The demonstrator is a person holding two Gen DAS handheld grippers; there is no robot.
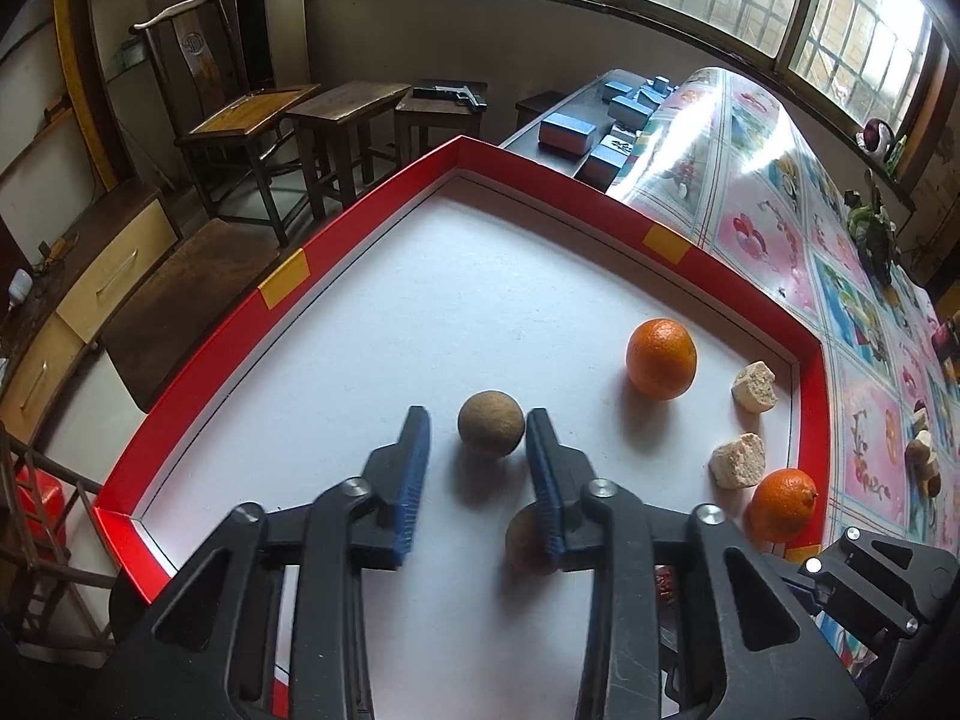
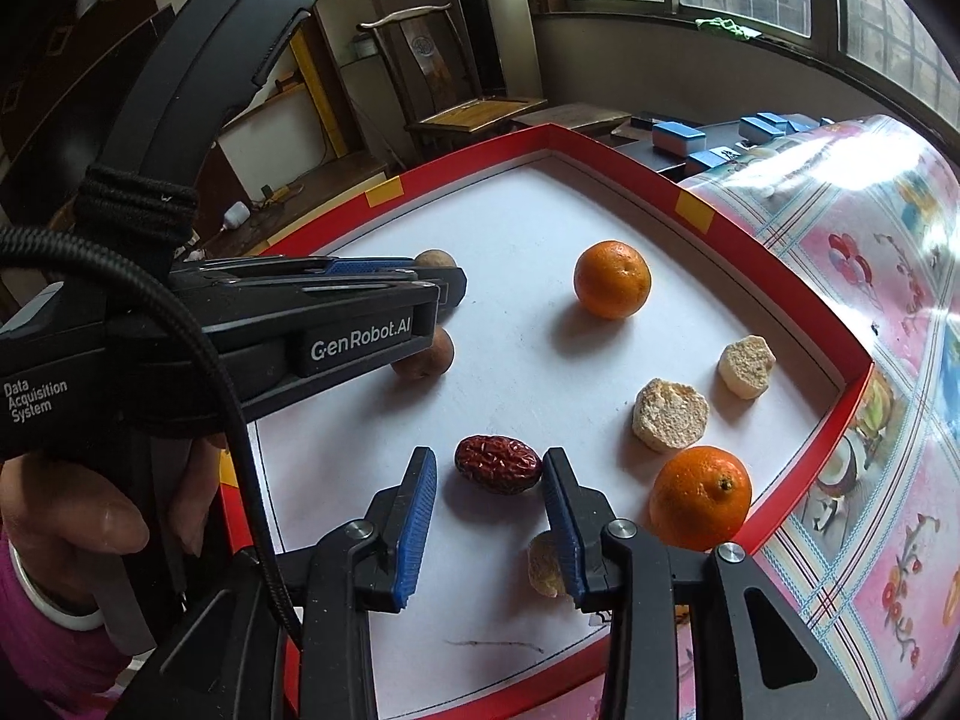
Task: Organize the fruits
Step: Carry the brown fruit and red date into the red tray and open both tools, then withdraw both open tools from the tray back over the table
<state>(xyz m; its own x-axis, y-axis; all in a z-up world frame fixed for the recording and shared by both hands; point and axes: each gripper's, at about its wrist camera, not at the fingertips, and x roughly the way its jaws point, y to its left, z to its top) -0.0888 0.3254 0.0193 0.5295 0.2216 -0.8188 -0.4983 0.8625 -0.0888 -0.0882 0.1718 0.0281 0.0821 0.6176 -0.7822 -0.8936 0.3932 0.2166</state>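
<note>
- Currently the left claw (image 1: 477, 423) hangs over the white floor of a red-walled tray (image 1: 282, 279), its blue-padded fingers (image 1: 414, 468) spread apart with nothing between them.
- A round brown fruit (image 1: 490, 423) lies on the tray at the fingertips, in the gap and close to the right-hand pad; whether it touches that pad cannot be told.
- A second brown fruit (image 1: 525, 540) sits nearer the camera, partly hidden behind the same finger.
- Over at the right, the right claw (image 2: 489, 468) is also spread wide, holding nothing.
- A wrinkled red date (image 2: 498, 463) lies on the tray floor between its fingertips, apart from the left pad and nearly against the right one.
- A pale lump (image 2: 545, 564) lies half hidden behind the right finger.
- One orange (image 2: 612, 279) stands toward the middle of the tray, another orange (image 2: 701, 497) close to the near right wall.
- Two beige crumbly chunks (image 2: 671, 414) lie between the oranges, near that wall.
- The tray rests on a counter covered with a glossy patterned cloth (image 2: 870, 276).
</note>
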